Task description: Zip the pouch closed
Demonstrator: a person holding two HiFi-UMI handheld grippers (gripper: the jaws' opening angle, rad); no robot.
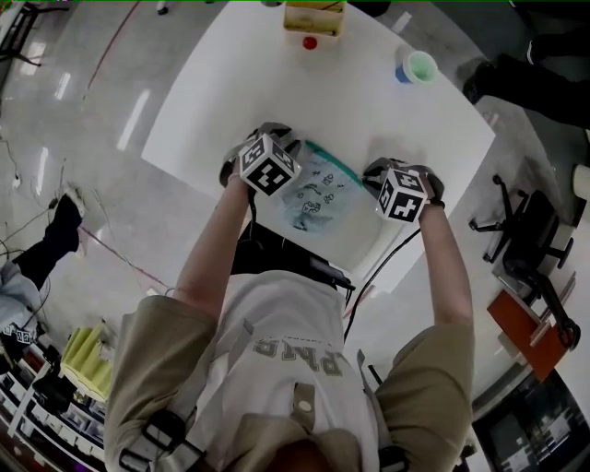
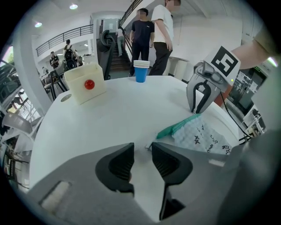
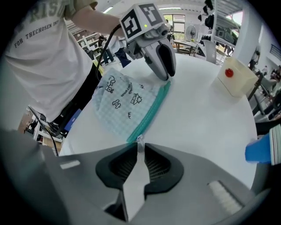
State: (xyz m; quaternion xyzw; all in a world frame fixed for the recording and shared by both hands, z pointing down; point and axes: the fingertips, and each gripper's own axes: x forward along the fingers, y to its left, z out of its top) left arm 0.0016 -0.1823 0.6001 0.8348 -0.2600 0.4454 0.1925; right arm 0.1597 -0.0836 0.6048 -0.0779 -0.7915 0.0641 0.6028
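A pale blue checked pouch (image 1: 318, 195) with small drawings and a teal zipper (image 3: 151, 110) lies flat on the white round table (image 1: 230, 83). My left gripper (image 1: 281, 138) stands at the pouch's left end. In the left gripper view the left gripper (image 2: 142, 149) is open, the pouch's corner (image 2: 150, 145) lying just at its tips and bare table in the gap. My right gripper (image 1: 383, 171) is at the other end. Seen from its own camera, the right gripper (image 3: 140, 147) is open by a narrow slit, and the small zipper pull (image 3: 139, 139) lies right at the tips.
A cream box with a red button (image 1: 313, 18) and a blue cup stack (image 1: 415, 67) stand at the table's far side. Two people (image 2: 153, 30) stand beyond the table. An office chair (image 1: 525, 230) is on the floor at the right. The table edge runs close under my arms.
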